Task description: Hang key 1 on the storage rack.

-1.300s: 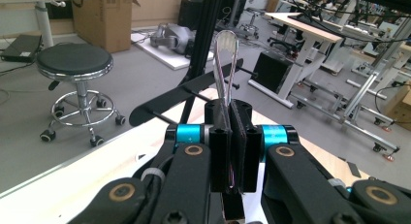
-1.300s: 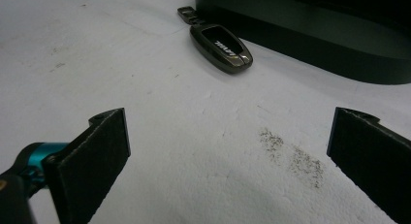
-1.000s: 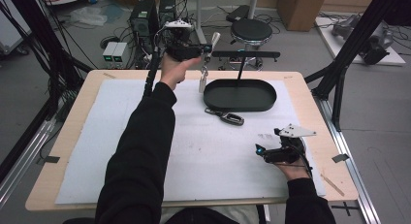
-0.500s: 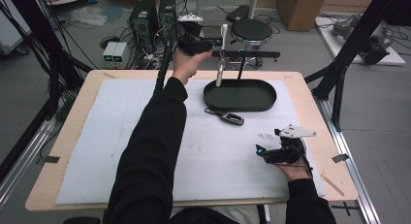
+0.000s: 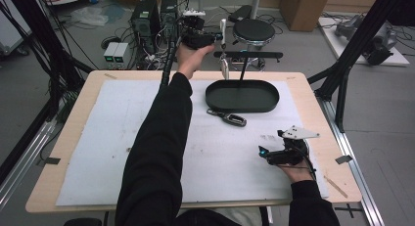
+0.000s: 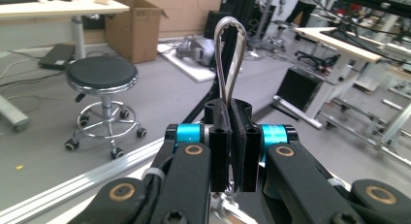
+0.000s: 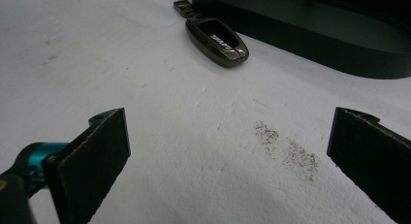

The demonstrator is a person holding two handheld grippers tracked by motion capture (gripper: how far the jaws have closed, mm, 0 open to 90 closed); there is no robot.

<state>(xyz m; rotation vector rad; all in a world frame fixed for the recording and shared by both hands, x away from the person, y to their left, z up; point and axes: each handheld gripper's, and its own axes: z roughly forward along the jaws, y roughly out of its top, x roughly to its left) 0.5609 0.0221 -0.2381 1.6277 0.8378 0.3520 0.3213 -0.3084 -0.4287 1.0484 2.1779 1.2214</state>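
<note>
My left gripper (image 5: 219,39) is held high beyond the table's far edge, above the far rim of a black oval tray (image 5: 242,104). It is shut on a silvery strap-like band (image 5: 223,28). In the left gripper view the band (image 6: 228,49) loops up out of the closed jaws of the left gripper (image 6: 231,136), and its lower end hangs below them. A dark car key fob (image 5: 231,119) lies on the white mat just in front of the tray. My right gripper (image 5: 263,152) rests at the mat's right, open and empty; the right gripper (image 7: 228,136) faces the key fob (image 7: 218,42) and the tray (image 7: 315,44).
The white mat (image 5: 98,138) covers most of the wooden table (image 5: 73,118). Beyond the far edge stand a black stool (image 5: 253,31), computer boxes (image 5: 149,15) and cables. Black frame posts (image 5: 342,74) rise at the table's right.
My left gripper has carried the silvery band to the right and farther back, past the table's far edge. The right gripper, key fob and tray have stayed where they were.
</note>
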